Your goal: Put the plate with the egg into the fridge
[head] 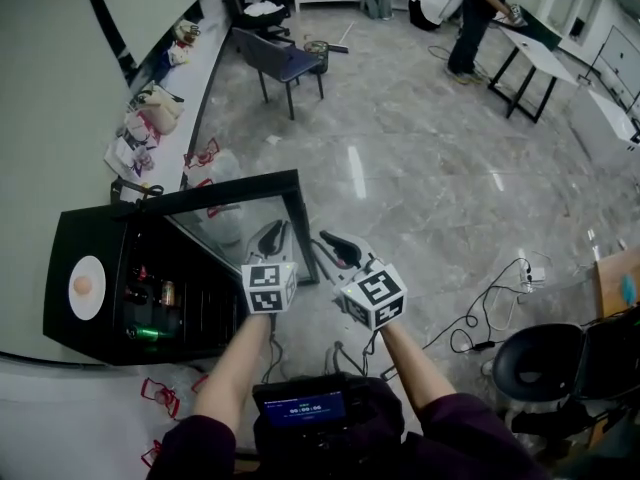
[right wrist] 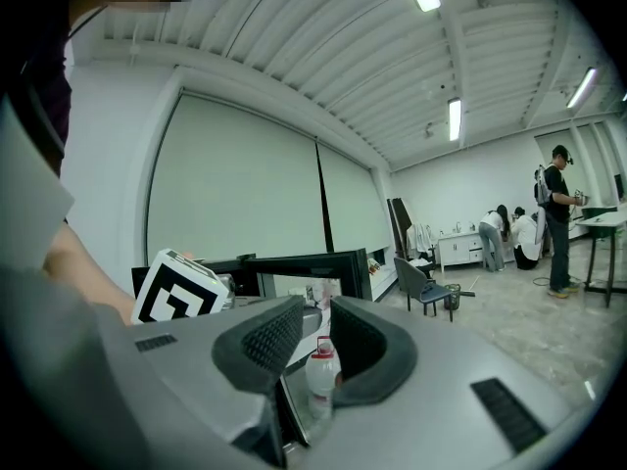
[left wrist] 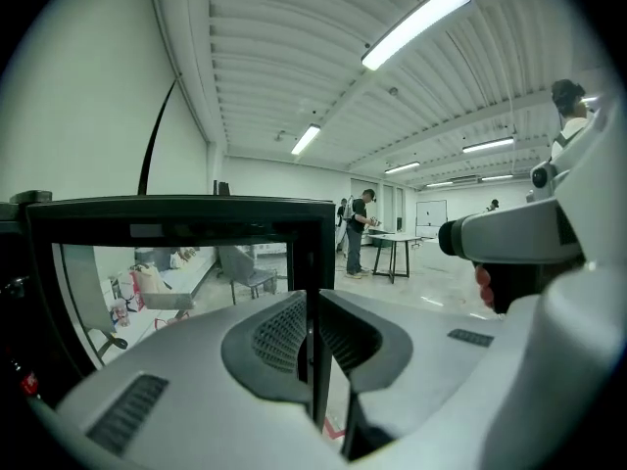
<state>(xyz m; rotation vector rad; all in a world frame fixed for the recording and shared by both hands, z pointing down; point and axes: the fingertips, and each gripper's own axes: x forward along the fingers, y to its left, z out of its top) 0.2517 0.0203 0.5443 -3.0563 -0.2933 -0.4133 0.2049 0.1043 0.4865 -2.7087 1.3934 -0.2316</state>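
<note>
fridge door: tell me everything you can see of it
The fridge door looks like a clear glass pane in a black frame. It stands wide open, clear of the black fridge, and the grey floor shows through the pane. The left gripper has its jaws closed on the door's free edge. In the left gripper view, the frame bar runs upright between them.

White plate (head: 88, 308) w/ orange-tan egg (head: 83, 285); fridge (head: 62, 330) blk. Floor (head: 420, 168) grey w/ marble veins. Chair (head: 283, 63) dark blue-grey.
</note>
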